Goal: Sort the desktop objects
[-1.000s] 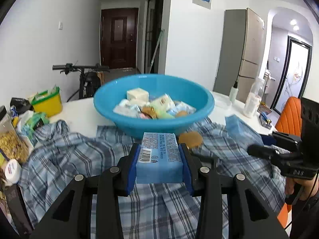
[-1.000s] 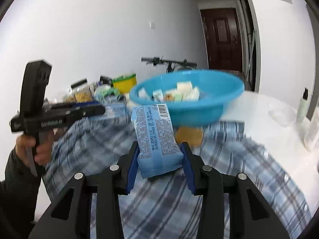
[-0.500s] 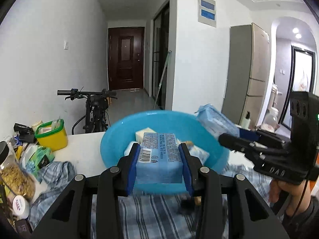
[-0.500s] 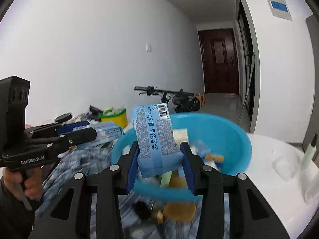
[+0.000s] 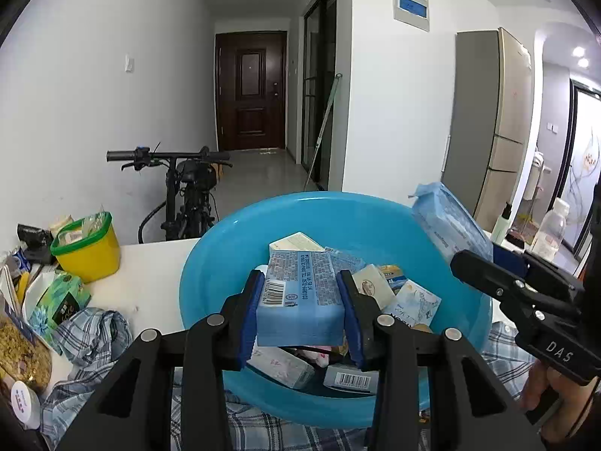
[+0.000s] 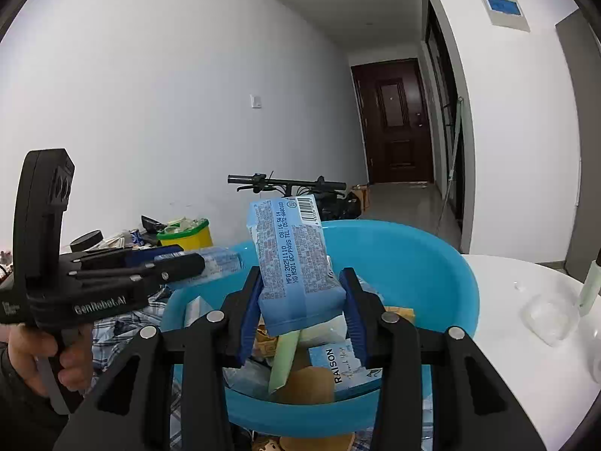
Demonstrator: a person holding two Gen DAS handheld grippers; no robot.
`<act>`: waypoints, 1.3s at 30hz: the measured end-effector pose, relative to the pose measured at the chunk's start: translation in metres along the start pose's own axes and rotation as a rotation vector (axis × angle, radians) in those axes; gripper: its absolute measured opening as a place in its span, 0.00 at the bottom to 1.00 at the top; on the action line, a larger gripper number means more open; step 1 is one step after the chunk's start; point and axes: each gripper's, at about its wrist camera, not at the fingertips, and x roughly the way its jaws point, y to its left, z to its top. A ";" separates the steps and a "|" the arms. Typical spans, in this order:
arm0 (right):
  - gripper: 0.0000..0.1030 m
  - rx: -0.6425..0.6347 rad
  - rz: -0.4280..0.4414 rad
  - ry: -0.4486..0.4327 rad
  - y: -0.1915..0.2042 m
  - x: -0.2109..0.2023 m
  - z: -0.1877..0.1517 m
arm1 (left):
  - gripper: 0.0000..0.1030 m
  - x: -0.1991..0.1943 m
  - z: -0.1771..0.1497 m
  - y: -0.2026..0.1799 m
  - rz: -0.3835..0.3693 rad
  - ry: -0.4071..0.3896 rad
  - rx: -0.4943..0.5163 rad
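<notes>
Both tools grip blue packets (image 5: pixel 300 300) above the blue basin (image 5: pixel 210 282)

- "GenRobot.AI" stands on the left gripper (image 6: pixel 180 263) body.
- "DAS" stands on the right gripper (image 5: pixel 473 263) body.
- "MFG:20251110" is printed on the blue packet (image 6: pixel 296 259).
- "RAISON" stands on a pale blue pack (image 6: pixel 345 366) in the basin.
</notes>
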 end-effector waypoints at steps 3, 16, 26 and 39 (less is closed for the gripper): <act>0.38 -0.002 -0.013 -0.010 0.002 0.002 -0.001 | 0.40 -0.002 -0.004 -0.007 -0.011 -0.008 0.003; 0.38 0.013 -0.020 -0.001 -0.010 0.009 0.000 | 0.40 -0.005 -0.009 -0.009 0.011 -0.036 0.012; 0.38 0.010 -0.021 -0.003 -0.010 0.007 0.001 | 0.40 -0.006 -0.010 -0.010 0.012 -0.042 0.013; 0.38 0.005 -0.021 0.005 -0.007 0.006 0.002 | 0.40 -0.006 -0.009 -0.011 0.011 -0.047 0.016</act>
